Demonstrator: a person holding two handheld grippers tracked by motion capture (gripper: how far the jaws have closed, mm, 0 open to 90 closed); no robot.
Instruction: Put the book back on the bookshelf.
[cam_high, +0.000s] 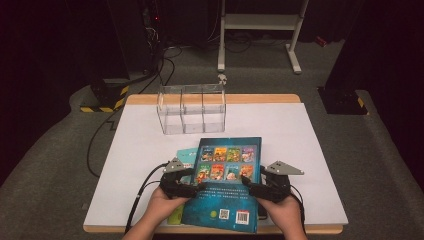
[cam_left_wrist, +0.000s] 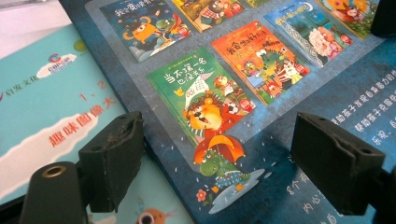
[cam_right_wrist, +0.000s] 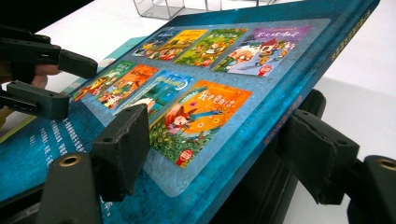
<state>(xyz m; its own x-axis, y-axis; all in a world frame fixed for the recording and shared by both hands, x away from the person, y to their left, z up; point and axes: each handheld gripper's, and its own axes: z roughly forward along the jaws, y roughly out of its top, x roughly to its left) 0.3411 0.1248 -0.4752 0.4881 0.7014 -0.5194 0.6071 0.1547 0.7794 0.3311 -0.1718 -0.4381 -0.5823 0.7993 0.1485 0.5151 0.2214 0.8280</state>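
The blue book is at the near edge of the table, lying partly over a teal book that sticks out at its left side. A clear box with dividers stands just beyond the blue book's far edge.

The right gripper is clamped on the blue book's right edge, with one pad on the cover and the other under the spine side. That edge looks raised off the table. The left gripper is at the blue book's left edge with its jaws apart, and I can't see either pad pressing.

My worry is the lopsided hold. With only the right side pinched, and near one corner, the blue book could pivot or slide out as it comes up, since the cover looks glossy. The left jaws straddle both the blue book's edge and the teal book beneath it. If they close there, they might catch the teal cover too and drag it along. The blue book's near end also overhangs the table edge, so a slip could send it to the floor.

The high view shows the overall layout and the clear box beyond the blue book, but not the grip. The right gripper view shows the tilt and the gap under the blue book's right edge. The left gripper view shows how close the teal book lies under that left edge.
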